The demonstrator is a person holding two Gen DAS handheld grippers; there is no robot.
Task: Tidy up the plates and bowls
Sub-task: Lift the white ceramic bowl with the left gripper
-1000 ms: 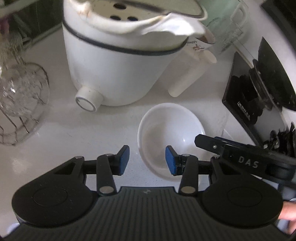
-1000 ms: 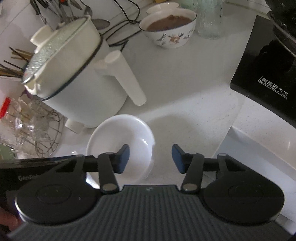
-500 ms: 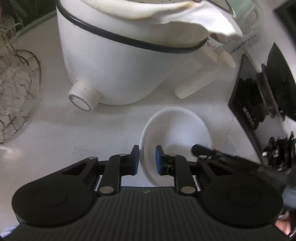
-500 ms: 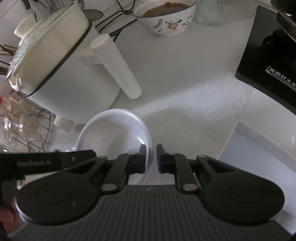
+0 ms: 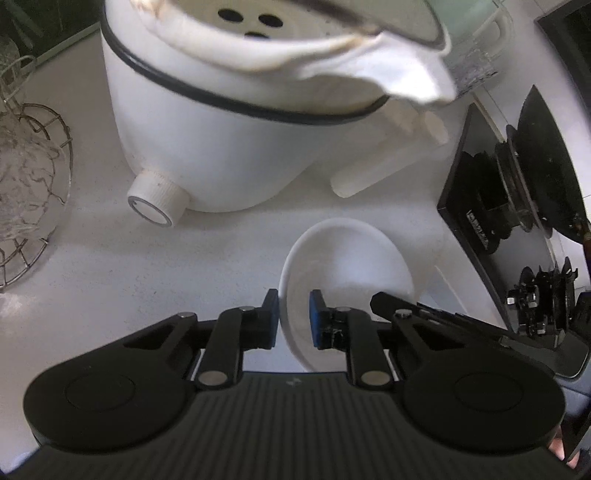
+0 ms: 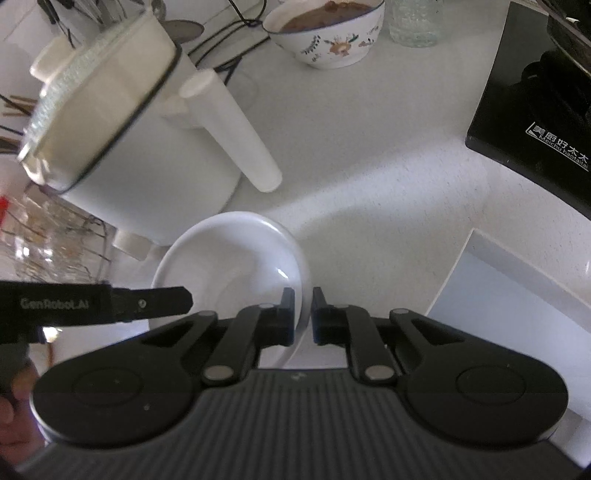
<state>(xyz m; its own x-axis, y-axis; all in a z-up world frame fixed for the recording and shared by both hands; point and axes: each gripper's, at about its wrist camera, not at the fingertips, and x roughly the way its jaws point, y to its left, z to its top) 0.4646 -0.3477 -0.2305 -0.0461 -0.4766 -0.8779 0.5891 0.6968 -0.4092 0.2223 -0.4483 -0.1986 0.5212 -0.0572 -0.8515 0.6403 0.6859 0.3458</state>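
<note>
A plain white bowl [image 5: 347, 266] [image 6: 229, 258] sits on the white counter just in front of a white electric pot. My left gripper [image 5: 293, 319] is shut on the bowl's left rim, one blue pad outside the wall and one inside. My right gripper [image 6: 303, 314] is shut on the opposite, right rim in the same way. Each gripper's dark finger shows at the edge of the other wrist view, over the bowl. A flower-patterned bowl [image 6: 328, 37] with brown food stands at the back of the counter.
The white electric pot [image 5: 236, 122] [image 6: 122, 122] with its long handle [image 6: 232, 129] stands close behind the bowl. A wire rack with glassware [image 5: 26, 184] is at the left. A black stove [image 6: 535, 96] lies at the right, a glass jar [image 6: 413, 22] behind.
Both grippers went from open to shut, each closing on a rim of the white bowl. The left wrist view has shifted slightly closer to the pot.
</note>
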